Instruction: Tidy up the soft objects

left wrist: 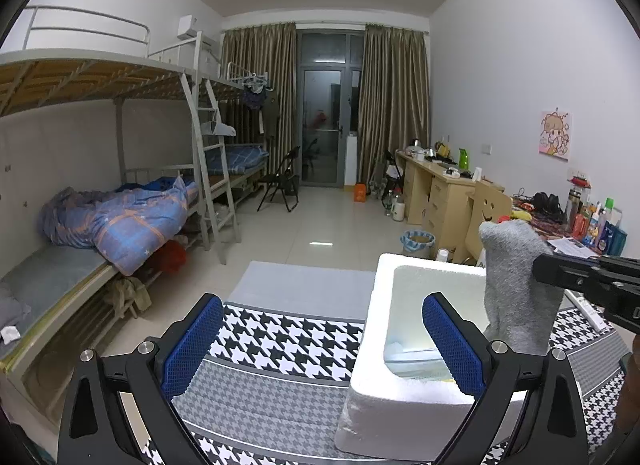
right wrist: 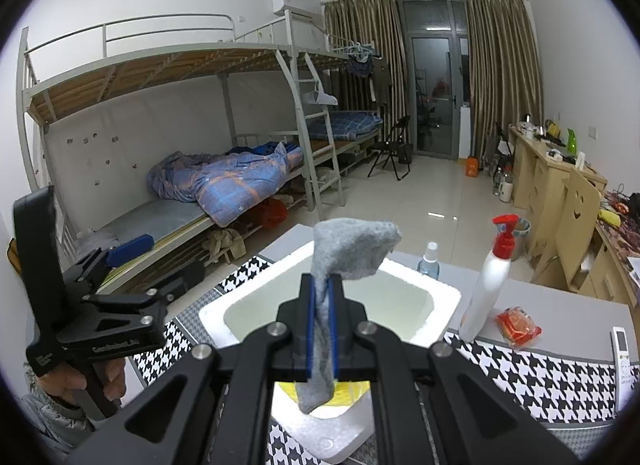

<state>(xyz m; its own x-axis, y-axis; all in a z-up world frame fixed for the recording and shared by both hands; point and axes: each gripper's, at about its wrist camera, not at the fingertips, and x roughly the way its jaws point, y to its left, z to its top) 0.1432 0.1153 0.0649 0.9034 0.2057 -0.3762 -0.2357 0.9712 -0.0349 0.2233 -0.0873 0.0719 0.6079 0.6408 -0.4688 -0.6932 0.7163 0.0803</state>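
Right gripper [right wrist: 321,329] clenched mid-length on limp, light grey knitted sock [right wrist: 352,253] above white foam box [right wrist: 256,297]; left gripper [left wrist: 320,345] released, empty.

Ahead of your fingers, the bench [right wrist: 560,317] with its houndstooth cloth [right wrist: 532,377] carries a foam box [right wrist: 444,297], spray bottle [right wrist: 486,289], red packet [right wrist: 518,325] and remote [right wrist: 622,361].
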